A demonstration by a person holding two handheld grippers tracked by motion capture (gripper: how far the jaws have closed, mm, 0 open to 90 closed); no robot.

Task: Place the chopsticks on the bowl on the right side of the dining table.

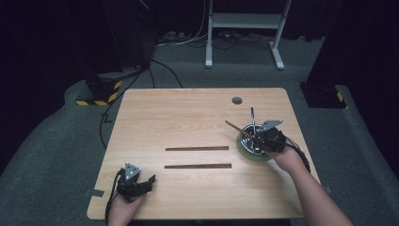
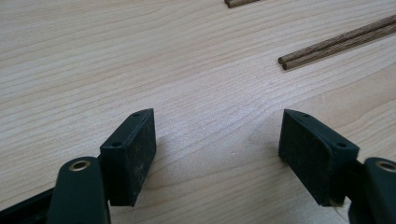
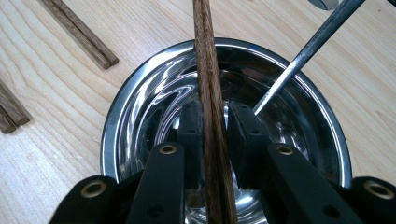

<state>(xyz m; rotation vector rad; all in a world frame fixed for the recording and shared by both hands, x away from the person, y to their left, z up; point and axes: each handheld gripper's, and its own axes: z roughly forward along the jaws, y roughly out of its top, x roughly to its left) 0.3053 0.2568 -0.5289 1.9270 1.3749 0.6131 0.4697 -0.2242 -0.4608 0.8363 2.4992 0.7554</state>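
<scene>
A steel bowl (image 1: 244,151) with a green outside stands at the right of the wooden table (image 1: 188,117). A brown wooden chopstick (image 1: 235,128) slants up out of it to the left. My right gripper (image 1: 263,141) hangs over the bowl. In the right gripper view its jaws (image 3: 215,121) stand narrowly on either side of the chopstick (image 3: 204,56), close to it but not clearly pressing, above the bowl's shiny inside (image 3: 140,88). My left gripper (image 1: 149,181) rests at the near left of the table, open and holding nothing (image 2: 217,135).
A thin metal handle (image 1: 252,117) (image 3: 308,51) leans in the bowl toward the far side. Two chopstick pairs (image 1: 196,148) (image 1: 197,165) lie side by side mid-table; one pair (image 2: 336,44) lies ahead of my left jaws. A round cable hole (image 1: 236,100) lies near the far edge.
</scene>
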